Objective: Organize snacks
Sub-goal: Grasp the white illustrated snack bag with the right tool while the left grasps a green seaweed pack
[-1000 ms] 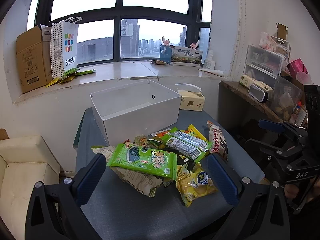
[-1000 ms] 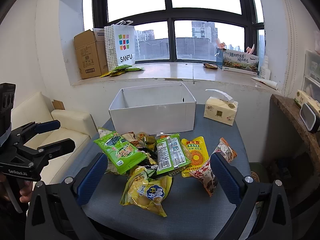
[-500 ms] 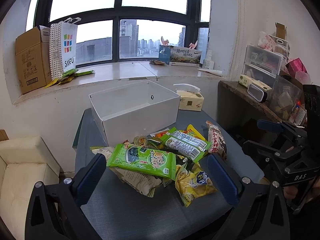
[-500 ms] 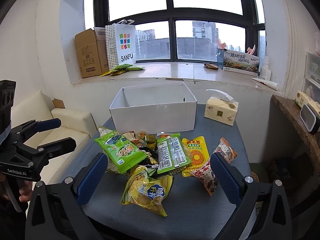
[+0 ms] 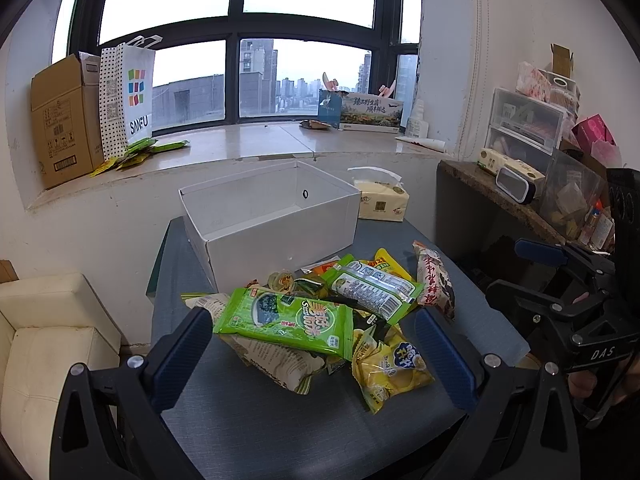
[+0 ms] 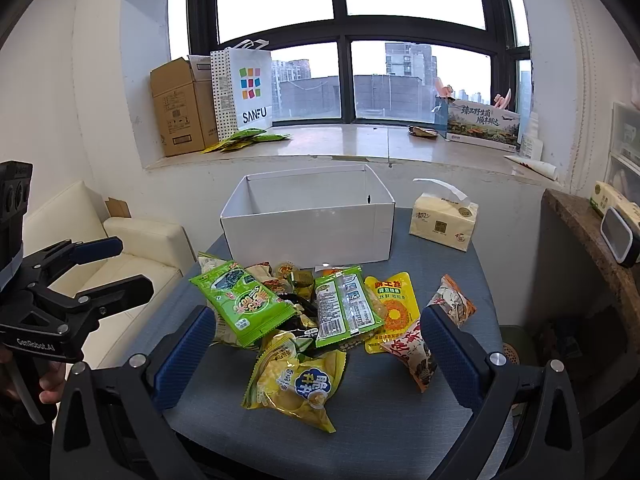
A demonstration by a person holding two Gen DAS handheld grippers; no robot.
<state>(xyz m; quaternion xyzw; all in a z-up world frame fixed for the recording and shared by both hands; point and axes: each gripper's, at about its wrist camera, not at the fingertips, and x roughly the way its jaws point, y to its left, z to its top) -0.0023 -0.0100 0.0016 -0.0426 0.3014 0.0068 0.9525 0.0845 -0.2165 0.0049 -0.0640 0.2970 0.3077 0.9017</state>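
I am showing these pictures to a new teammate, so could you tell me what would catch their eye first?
First comes the bright heap of snack packets in the middle of the grey table, with a green seaweed pack on top. Just behind it stands an open white box, which looks empty. Both tongs, left and right, are open and hold nothing.
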